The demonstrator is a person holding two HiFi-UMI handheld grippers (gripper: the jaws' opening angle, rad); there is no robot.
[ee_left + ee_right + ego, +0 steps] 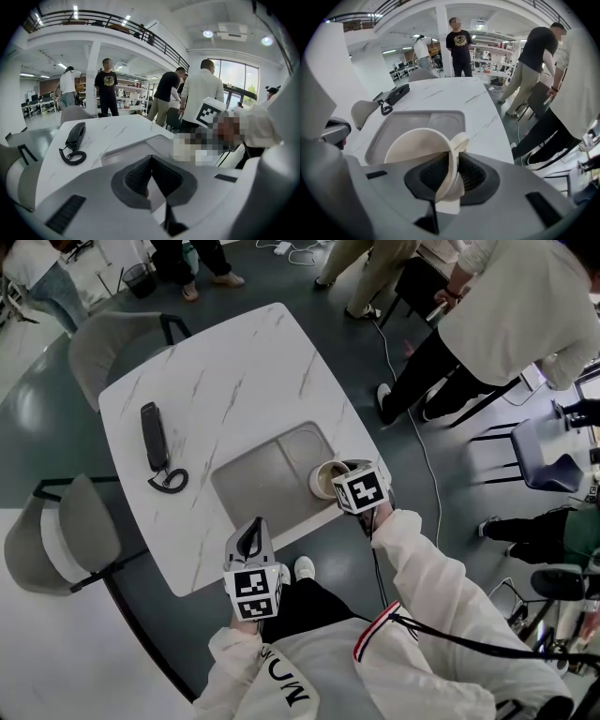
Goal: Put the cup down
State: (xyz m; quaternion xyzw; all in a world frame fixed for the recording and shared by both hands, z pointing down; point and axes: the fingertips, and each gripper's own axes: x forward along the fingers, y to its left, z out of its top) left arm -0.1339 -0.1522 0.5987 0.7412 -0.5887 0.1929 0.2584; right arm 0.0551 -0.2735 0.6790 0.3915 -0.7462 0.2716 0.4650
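A cream cup (326, 479) with a handle hangs at the near right corner of the grey tray (267, 486). My right gripper (342, 484) is shut on it. In the right gripper view the cup (417, 146) is tilted, and its wall is pinched between the dark pads (471, 174) of the right gripper (451, 164). I cannot tell whether the cup touches the tray (408, 123). My left gripper (249, 534) hovers at the table's near edge, apart from the cup. In the left gripper view, the left gripper (150, 161) is shut, with nothing between its fingertips.
The white marble table (225, 371) holds a black corded phone (155, 437) to the left of the tray. Grey chairs (56, 540) stand at the left and far corners. Several people (497, 315) stand beyond the table's right side, with cables on the floor.
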